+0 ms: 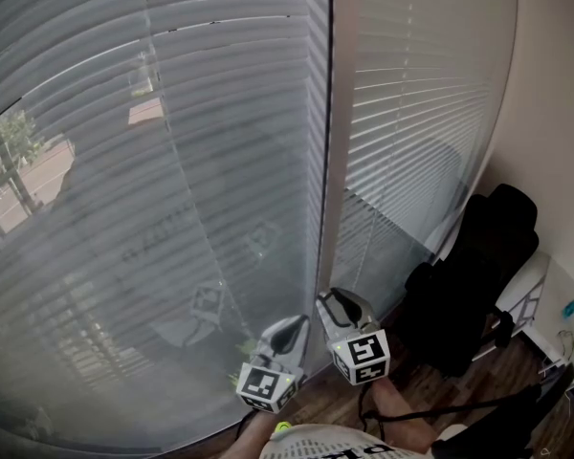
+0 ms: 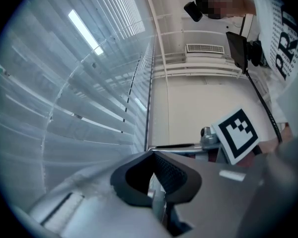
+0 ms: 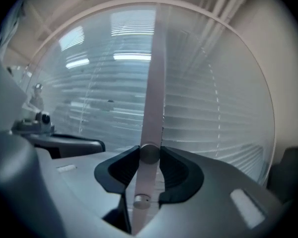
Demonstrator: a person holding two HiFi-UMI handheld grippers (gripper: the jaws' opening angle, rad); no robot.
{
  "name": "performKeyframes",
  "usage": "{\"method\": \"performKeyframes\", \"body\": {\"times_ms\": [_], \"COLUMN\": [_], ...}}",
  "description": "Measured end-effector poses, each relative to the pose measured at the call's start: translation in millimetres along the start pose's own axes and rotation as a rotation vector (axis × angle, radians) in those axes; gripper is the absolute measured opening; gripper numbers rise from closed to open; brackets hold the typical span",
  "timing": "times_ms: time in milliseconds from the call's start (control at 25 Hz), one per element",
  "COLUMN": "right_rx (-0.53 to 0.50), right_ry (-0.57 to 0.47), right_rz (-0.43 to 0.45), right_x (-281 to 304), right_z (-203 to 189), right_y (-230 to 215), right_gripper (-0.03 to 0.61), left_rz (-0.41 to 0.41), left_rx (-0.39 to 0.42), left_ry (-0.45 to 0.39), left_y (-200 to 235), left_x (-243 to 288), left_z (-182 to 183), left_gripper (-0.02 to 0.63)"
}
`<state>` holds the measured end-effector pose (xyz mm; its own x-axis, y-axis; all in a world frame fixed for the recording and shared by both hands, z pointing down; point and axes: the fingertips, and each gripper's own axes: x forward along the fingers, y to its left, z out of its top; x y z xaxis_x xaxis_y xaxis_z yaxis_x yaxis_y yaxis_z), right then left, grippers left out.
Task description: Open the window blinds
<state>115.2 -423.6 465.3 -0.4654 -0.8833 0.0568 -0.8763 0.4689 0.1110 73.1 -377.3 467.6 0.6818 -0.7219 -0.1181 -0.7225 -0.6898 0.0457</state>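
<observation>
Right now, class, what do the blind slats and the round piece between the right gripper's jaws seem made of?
Blind slats: thin, pale, matte, daylight glowing through; probably plastic or vinyl, possibly painted aluminium.
Round piece: grey with a dull sheen, perhaps metal; uncertain.

Daylight comes through the blinds (image 1: 220, 161), diffuse and cool. The room side is dim, with the lower right corner in deep shadow. Bright glare streaks show in both gripper views. Fisheye bowing is strong, with dark vignetted corners. The nearest foreground is soft and out of focus, and the head view is slightly hazy.
</observation>
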Motion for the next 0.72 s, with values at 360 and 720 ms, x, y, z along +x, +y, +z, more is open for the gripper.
{"method": "performKeyframes", "body": {"times_ms": [360, 720], "right_rx": [-0.619, -0.622], "right_ry": [0.079, 0.065], "right_rz": [0.009, 0.006], "right_x": [4.8, 5.4], "right_z": [1.6, 0.2], "right_y": [11.6, 11.7], "right_gripper": [0.153, 0.133], "left_rz": [0.0, 0.011], "left_rx": [-0.002, -0.004], "left_ry": [-0.008, -0.007], "left_y": [0.7, 3.9], "left_x": [-1.2, -5.8], "left_z": [-0.6, 1.6], "left_gripper": [0.004, 0.004]}}
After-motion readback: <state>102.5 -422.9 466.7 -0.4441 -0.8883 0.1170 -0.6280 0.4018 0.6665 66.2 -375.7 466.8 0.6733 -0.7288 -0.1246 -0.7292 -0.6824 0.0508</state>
